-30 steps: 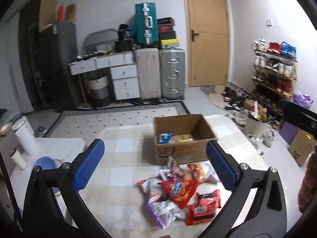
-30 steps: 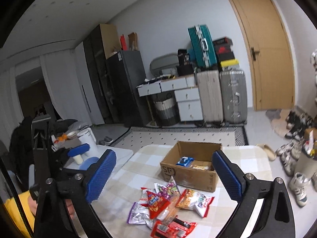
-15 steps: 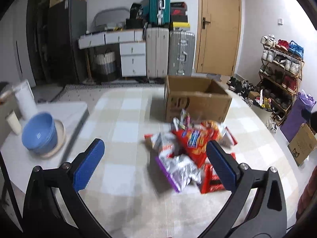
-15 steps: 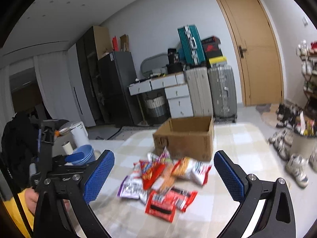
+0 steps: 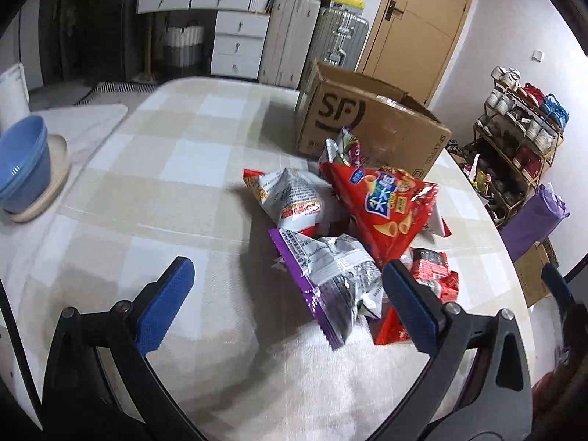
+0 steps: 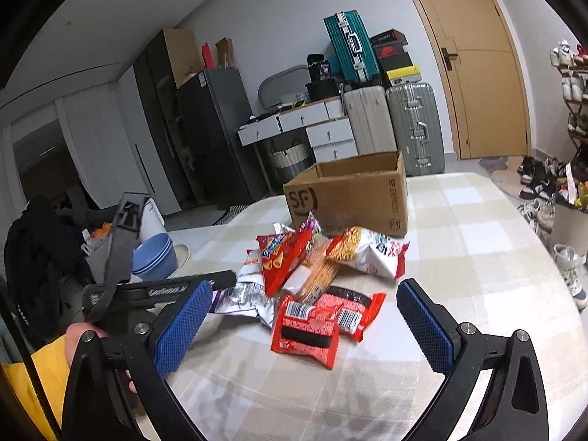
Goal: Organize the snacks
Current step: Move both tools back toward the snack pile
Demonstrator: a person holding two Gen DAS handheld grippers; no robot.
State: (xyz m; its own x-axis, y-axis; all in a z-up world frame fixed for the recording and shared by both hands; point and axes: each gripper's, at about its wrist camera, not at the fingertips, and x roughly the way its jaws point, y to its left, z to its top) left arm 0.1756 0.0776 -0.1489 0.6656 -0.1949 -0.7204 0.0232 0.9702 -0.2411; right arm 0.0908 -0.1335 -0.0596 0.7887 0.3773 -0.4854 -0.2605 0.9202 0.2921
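Note:
A heap of snack bags lies on the checked tablecloth in front of an open cardboard box [image 5: 371, 125] [image 6: 352, 194]. In the left wrist view a purple-edged silver bag [image 5: 330, 275] is nearest, with a red chip bag [image 5: 382, 209] and a white bag [image 5: 294, 198] behind it. My left gripper [image 5: 286, 294] is open, low over the table, its right finger beside the purple bag. In the right wrist view two red packets [image 6: 316, 323] lie closest. My right gripper [image 6: 305, 323] is open just short of them. The left gripper's body [image 6: 154, 290] shows at the left.
Blue bowls [image 5: 22, 165] [image 6: 152, 257] sit on a plate at the table's left, on a white mat. Suitcases [image 6: 389, 125], white drawers and a wooden door [image 6: 477, 73] stand behind the table. A shoe rack [image 5: 514, 139] lines the right wall. A hand in a yellow sleeve [image 6: 47, 360] holds the left gripper.
Both grippers have dropped and moved in toward the snack heap, so the bags and box appear larger and closer. The left gripper now sits right beside the purple bag. Both stay open.

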